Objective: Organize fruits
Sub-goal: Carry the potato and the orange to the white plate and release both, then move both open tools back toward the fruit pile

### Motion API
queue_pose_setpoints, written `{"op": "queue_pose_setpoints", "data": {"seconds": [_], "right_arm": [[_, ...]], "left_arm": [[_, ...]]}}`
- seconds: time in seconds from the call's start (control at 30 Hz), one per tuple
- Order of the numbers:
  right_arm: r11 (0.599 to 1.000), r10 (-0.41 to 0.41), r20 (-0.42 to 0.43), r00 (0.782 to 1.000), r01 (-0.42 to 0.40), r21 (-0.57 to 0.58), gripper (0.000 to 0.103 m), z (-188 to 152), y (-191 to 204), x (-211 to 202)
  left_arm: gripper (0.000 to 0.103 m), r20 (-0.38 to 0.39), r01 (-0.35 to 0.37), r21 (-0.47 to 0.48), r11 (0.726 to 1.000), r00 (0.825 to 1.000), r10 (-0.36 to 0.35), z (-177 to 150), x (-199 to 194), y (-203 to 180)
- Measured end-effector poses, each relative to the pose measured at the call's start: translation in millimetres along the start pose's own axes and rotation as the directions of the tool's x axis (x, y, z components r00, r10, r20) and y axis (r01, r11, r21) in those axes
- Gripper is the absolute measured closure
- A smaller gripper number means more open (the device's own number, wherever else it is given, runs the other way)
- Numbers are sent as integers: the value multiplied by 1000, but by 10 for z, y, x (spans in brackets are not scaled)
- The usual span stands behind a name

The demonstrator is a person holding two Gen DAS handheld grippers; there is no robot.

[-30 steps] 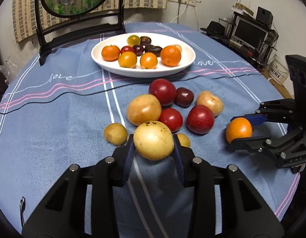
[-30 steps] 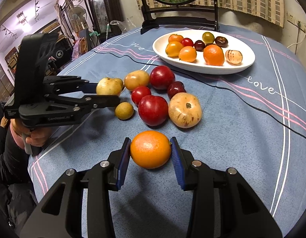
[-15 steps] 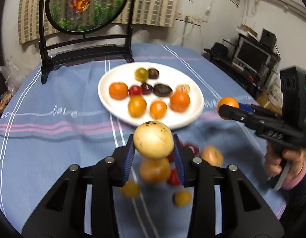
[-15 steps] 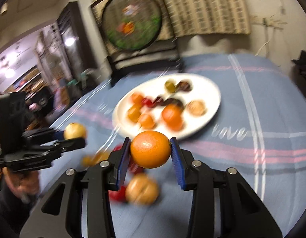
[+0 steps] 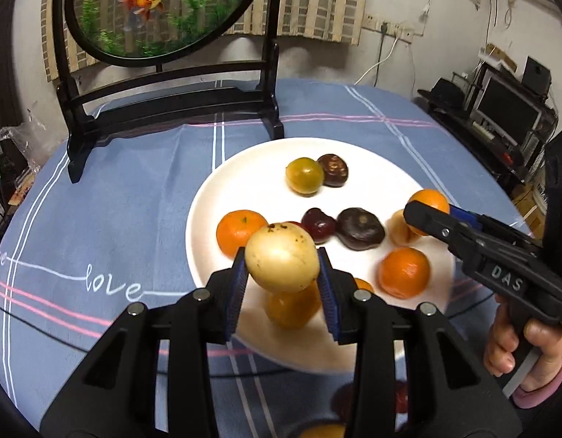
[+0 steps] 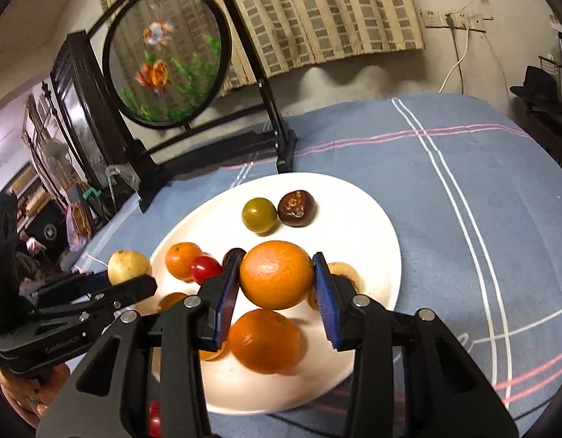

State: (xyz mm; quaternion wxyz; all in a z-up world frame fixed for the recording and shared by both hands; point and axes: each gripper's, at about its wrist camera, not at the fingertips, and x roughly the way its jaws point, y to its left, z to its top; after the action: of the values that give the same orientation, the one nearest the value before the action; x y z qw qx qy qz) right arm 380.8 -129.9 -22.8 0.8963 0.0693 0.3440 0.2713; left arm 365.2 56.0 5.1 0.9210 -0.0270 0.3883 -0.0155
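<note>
My left gripper is shut on a pale yellow round fruit and holds it in the air over the near left part of the white plate. My right gripper is shut on an orange, also above the plate. On the plate lie several oranges, a green-yellow fruit, dark plums and a small red one. Each gripper shows in the other's view: the right one at the right, the left one at the left.
A black wooden stand with a round goldfish screen stands behind the plate on the blue striped tablecloth. Some fruit lies blurred on the cloth under my left gripper. A hand holds the right gripper. Shelves with electronics stand at the right.
Both grippers have carried their fruit from the loose pile near the table's front to above the plate. The plate now looks much closer, and the pile has dropped beneath the fingers.
</note>
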Motion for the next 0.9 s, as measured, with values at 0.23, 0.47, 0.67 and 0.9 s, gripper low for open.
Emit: {"op": "queue_pose_setpoints", "data": {"seconds": [0.23,0.47,0.67,0.9], "right_arm": [[1000,28,-17,999,-28,-12,38,5,30,-58],[993,-21,15,1000,23,-114,38,-92,242,-501],[958,27,114,993,6,-287,37,-506,482,-1049],[965,141,122,982,-109,-239,6,-743,326,-1283]], "left_arm": [[17,-8,-16,-66,998,1000,16,-10,-9,85],[2,118,7,-92,996,993,4,-322,-745,148],[2,229,-20,-95,995,973,41,-961,-1177,236],[2,215,-52,-179,982,972,91,-1289,-1271,390]]}}
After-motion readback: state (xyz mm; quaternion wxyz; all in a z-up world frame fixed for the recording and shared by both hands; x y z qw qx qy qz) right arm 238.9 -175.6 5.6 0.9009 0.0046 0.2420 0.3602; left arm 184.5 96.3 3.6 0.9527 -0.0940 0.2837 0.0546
